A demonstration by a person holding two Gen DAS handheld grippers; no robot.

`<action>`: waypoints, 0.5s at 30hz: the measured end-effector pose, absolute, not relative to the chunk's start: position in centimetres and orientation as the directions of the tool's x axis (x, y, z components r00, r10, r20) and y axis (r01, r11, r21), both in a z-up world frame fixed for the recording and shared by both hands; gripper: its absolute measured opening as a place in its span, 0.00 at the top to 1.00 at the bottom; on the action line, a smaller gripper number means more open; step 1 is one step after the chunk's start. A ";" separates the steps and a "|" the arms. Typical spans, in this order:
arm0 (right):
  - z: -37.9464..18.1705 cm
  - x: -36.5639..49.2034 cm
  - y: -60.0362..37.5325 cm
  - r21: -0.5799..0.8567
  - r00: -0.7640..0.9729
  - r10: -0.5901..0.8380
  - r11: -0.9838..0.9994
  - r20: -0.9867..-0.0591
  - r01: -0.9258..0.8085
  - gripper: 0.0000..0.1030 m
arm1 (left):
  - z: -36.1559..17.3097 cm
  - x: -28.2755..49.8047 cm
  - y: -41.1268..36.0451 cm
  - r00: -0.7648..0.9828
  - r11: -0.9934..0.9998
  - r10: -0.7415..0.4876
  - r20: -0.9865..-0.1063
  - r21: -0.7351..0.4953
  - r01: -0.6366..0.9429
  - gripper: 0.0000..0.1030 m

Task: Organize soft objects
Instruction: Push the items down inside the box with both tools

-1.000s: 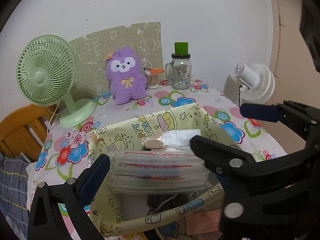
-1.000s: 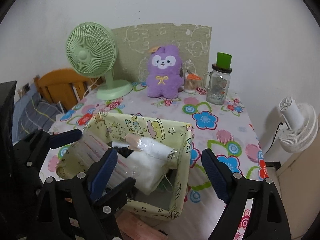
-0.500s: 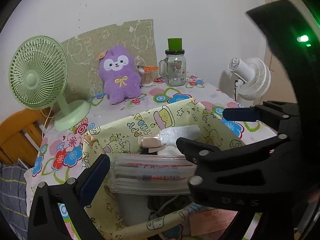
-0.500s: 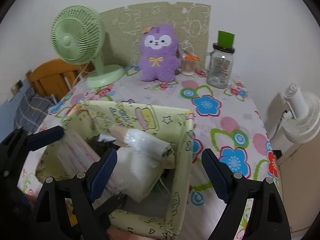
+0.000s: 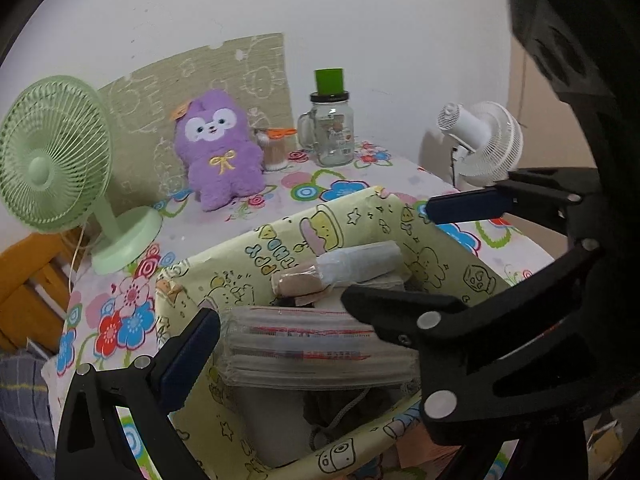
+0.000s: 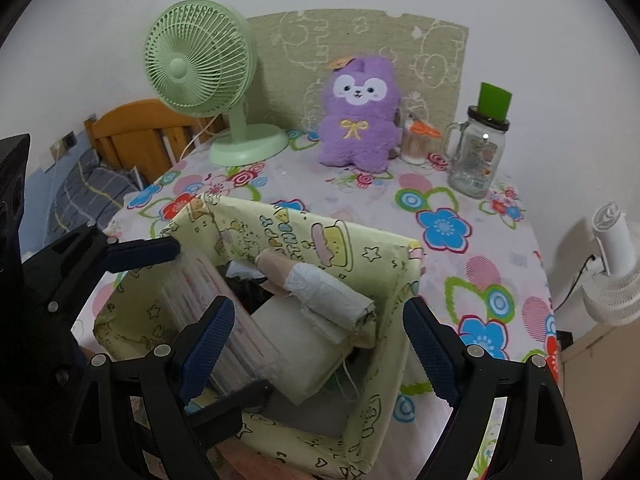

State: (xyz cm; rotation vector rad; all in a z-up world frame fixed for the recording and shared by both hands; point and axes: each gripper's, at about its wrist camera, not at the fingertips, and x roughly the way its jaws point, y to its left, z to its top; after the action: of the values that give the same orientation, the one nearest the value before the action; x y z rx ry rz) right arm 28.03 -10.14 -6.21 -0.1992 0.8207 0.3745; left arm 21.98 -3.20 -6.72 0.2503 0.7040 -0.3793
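Change: since a second ago the right gripper [image 6: 316, 338] has crept closer over the bin, and the purple plush sits further left in the left wrist view; the mask pack is as before, clamped at the bin's near-left side.
Left gripper [image 5: 280, 330]: pinching the clear pack of face masks [image 5: 312, 346] across its ends, one blue pad on the pack's left end, the other finger hidden behind the right gripper's black frame.
Right gripper: jaws spread wide with nothing between the pads; its left finger [image 6: 206, 344] hangs inside the bin, its right finger outside the bin's right wall.
Fabric bin [image 6: 400, 280]: yellow, cartoon-printed, open-topped, near edge of the table.
Bin contents: mask pack low at the left side; a wrapped roll [image 6: 320, 286] lying across a pale folded cloth [image 6: 304, 354]; something dark underneath, unclear.
Purple plush [image 6: 360, 120]: upright at the table's far side, against a green printed board [image 6: 360, 40].
Green fan [image 6: 200, 60]: far left, beside the plush.
Glass jar mug [image 6: 476, 152]: far right, green lid; a small cotton-swab tub [image 6: 416, 142] between it and the plush.
White fan [image 6: 612, 272]: off the table, right.
Table [image 6: 480, 272]: floral cloth.
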 end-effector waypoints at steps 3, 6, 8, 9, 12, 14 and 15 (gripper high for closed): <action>-6.4 28.3 -10.1 -0.014 0.602 0.270 0.906 -0.752 -0.424 0.14 | -6.7 21.9 -3.6 0.697 0.885 -0.268 -0.665 0.117 0.451 0.00; -6.6 28.6 -10.1 -0.006 0.584 0.282 0.898 -0.761 -0.441 0.14 | -6.5 21.7 -4.3 0.700 0.867 -0.280 -0.658 0.139 0.478 0.00; -6.9 28.8 -9.9 -0.008 0.577 0.280 0.895 -0.767 -0.446 0.15 | -6.2 21.2 -4.6 0.712 0.859 -0.281 -0.643 0.163 0.486 0.00; -7.0 28.9 -9.9 -0.008 0.572 0.282 0.893 -0.771 -0.451 0.15 | -5.9 20.9 -4.6 0.717 0.853 -0.291 -0.634 0.167 0.495 0.00; -7.1 28.9 -9.6 -0.032 0.577 0.266 0.891 -0.772 -0.453 0.15 | -5.2 20.2 -4.8 0.729 0.847 -0.299 -0.616 0.180 0.500 0.00; -6.8 28.7 -9.8 -0.030 0.593 0.265 0.898 -0.760 -0.439 0.15 | -5.1 20.2 -4.8 0.736 0.855 -0.280 -0.616 0.188 0.483 0.00; -6.7 28.6 -10.0 -0.021 0.596 0.268 0.902 -0.757 -0.432 0.15 | -5.0 20.2 -4.7 0.735 0.858 -0.276 -0.619 0.186 0.478 0.00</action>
State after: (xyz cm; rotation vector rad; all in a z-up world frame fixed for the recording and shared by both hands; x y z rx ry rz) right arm 28.60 -10.01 -6.70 -0.2103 0.8390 0.4095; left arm 20.20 -4.75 -5.05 0.3475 0.6178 -0.4236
